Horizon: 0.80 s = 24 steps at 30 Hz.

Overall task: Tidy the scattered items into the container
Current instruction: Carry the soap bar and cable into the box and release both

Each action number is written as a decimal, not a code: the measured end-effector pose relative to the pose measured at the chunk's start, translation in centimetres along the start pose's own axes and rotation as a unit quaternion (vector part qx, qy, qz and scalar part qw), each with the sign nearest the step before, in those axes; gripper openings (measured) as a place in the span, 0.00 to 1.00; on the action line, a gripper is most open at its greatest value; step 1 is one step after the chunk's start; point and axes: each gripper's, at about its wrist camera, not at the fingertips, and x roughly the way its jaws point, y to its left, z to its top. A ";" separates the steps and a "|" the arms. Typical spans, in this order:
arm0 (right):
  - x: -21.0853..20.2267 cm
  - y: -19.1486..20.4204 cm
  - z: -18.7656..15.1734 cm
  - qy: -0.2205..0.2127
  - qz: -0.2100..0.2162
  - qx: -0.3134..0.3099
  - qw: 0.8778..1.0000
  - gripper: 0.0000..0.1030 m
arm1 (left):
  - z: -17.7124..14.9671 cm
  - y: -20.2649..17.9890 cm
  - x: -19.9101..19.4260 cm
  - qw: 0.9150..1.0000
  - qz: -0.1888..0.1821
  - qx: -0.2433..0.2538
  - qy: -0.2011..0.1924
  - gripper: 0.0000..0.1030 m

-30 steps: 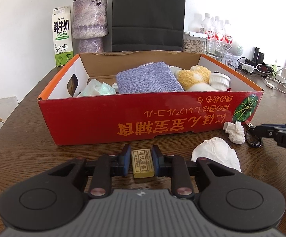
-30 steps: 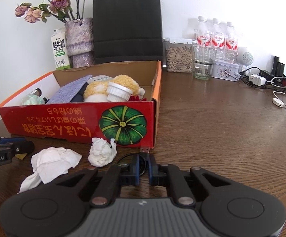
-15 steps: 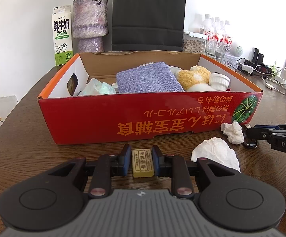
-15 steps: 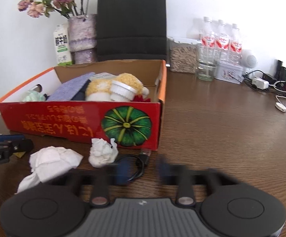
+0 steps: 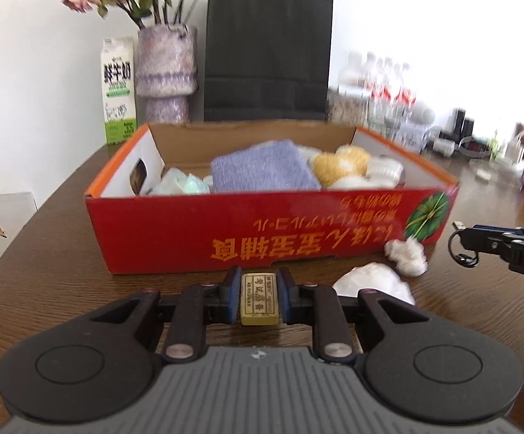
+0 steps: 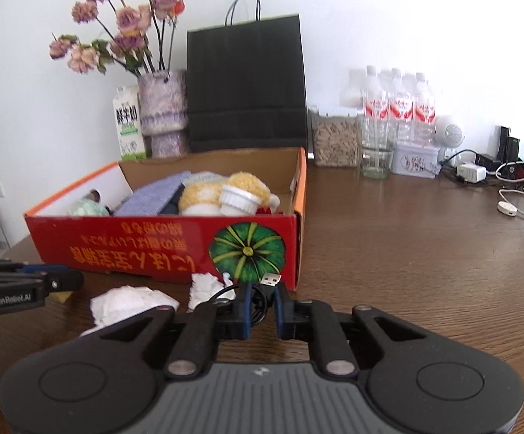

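Observation:
A red cardboard box [image 5: 262, 231] [image 6: 153, 249] on the wooden table holds a blue cloth [image 5: 262, 170], a yellow plush toy [image 6: 225, 188] and a white cup [image 6: 238, 199]. My left gripper [image 5: 259, 289] is shut on a small yellow eraser [image 5: 259, 298], lifted just in front of the box. My right gripper [image 6: 262, 298] is shut on a coiled black USB cable [image 6: 267, 284], raised off the table at the box's right corner; it also shows in the left wrist view [image 5: 463, 246]. Two crumpled white tissues [image 5: 406, 253] [image 5: 374, 282] lie on the table between the grippers.
Behind the box stand a milk carton [image 5: 117, 90], a purple vase with dried flowers [image 5: 166, 68] and a black paper bag [image 5: 267, 54]. Water bottles [image 6: 399, 108], a jar [image 6: 334, 141], a tin and chargers with cables [image 6: 479, 170] stand at the back right.
My right gripper opened, then shut on the black cable and lifted it off the table. My left gripper has risen with the eraser held in it.

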 end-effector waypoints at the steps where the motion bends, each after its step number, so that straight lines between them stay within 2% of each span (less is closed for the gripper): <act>1: -0.5 0.1 0.2 -0.010 0.003 0.001 1.000 0.11 | 0.1 0.0 -0.8 1.000 -0.001 -0.004 -0.014 0.21; 6: -2.4 1.4 2.5 -0.060 0.023 -0.004 0.998 0.11 | 2.5 -0.1 -3.7 0.996 -0.001 -0.016 -0.088 0.21; 11: -1.1 3.6 6.5 -0.100 0.036 -0.014 0.994 0.11 | 6.9 0.0 -3.1 0.991 0.017 -0.023 -0.128 0.21; 15: 2.0 5.2 9.2 -0.120 0.033 -0.006 0.992 0.11 | 9.3 1.1 -0.3 0.988 0.034 -0.053 -0.141 0.21; 18: 4.5 5.5 9.6 -0.123 0.029 0.004 0.992 0.11 | 8.9 2.4 2.3 0.984 0.067 -0.064 -0.149 0.21; 21: 6.1 4.9 8.6 -0.100 0.031 0.003 0.994 0.11 | 7.5 3.3 4.4 0.989 0.078 -0.049 -0.114 0.21; 24: 6.6 4.2 8.0 -0.087 0.022 0.012 0.996 0.11 | 7.1 3.7 4.9 0.989 0.085 -0.054 -0.104 0.21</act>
